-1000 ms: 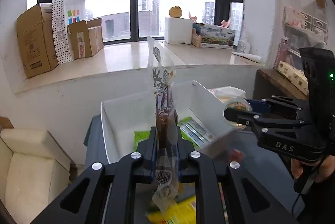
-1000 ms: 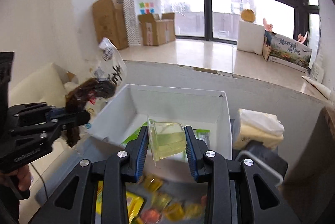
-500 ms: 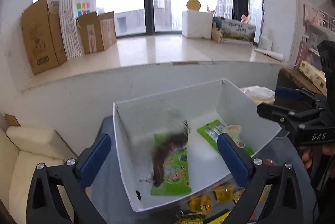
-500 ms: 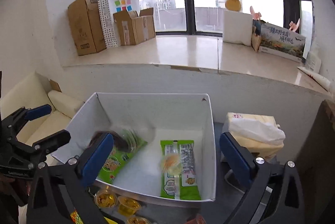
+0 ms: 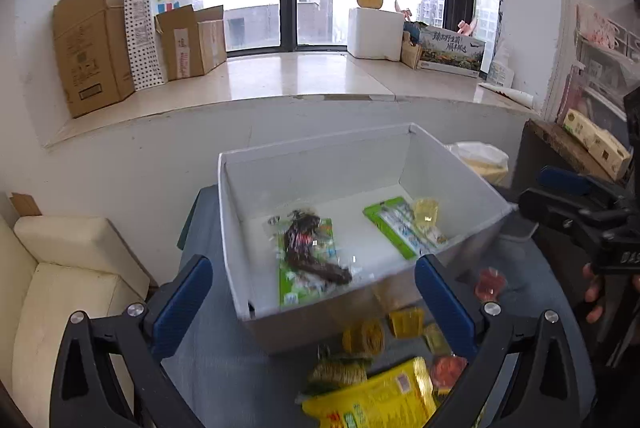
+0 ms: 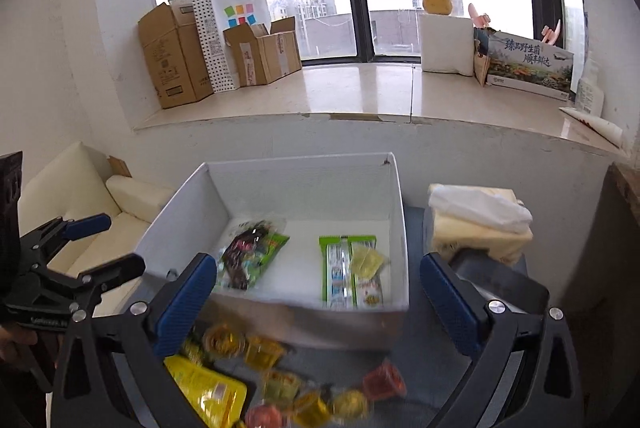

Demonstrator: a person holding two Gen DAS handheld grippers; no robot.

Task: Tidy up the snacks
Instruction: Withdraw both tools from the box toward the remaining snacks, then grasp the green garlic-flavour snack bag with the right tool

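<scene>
Left wrist view: the left gripper (image 5: 312, 304) stands wide and empty, its jaws having just opened, above the near wall of the white rectangular cardboard box (image 5: 232, 228). Inside, a dark brown snack in clear wrap (image 5: 310, 248) lies on a green packet (image 5: 306, 268) at left; a pale yellow jelly cup (image 5: 426, 211) rests on a second green packet (image 5: 402, 228) at right. Loose jelly cups (image 5: 404, 322) and a yellow bag (image 5: 376, 402) lie near on the grey counter (image 5: 224, 356).

Right wrist view: the right gripper (image 6: 318, 302), jaws just opened wide, holds nothing. The box (image 6: 180, 216) lies ahead; the left gripper (image 6: 86, 244) is at far left.
</scene>
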